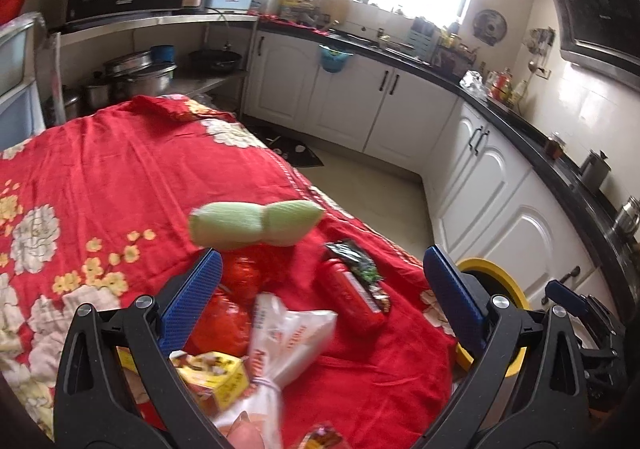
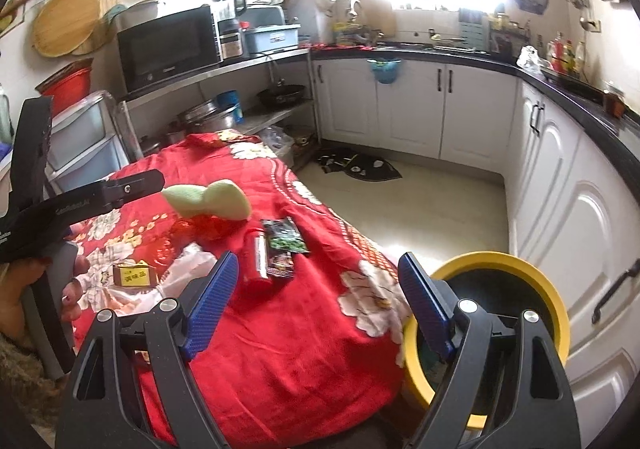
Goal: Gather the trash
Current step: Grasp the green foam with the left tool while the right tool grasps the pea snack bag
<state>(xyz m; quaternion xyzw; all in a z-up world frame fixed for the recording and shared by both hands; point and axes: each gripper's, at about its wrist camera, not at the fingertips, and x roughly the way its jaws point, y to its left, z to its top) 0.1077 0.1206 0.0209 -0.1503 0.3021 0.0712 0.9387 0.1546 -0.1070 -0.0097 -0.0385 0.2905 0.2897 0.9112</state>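
Trash lies scattered on a red floral cloth point(image 2: 280, 349) over the table: green foam wrap point(image 2: 208, 201), red tube point(image 2: 259, 257), dark snack packet point(image 2: 285, 239), yellow box point(image 2: 134, 274), white plastic bag point(image 1: 288, 333). Right gripper point(image 2: 320, 301) hangs wide open and empty above the cloth's edge, yellow-rimmed bin point(image 2: 548, 289) just beside. Left gripper point(image 1: 320, 301) also spread, nothing clamped.

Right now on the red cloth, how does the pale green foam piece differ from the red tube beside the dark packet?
The pale green foam piece is bulky, matte and pinched at its middle; the red tube is slim, glossy and straight. The foam piece lies farther from the yellow bin, toward the middle of the cloth; the tube lies nearer the bin, touching the dark packet. Both lie flat on the red cloth, ungripped.
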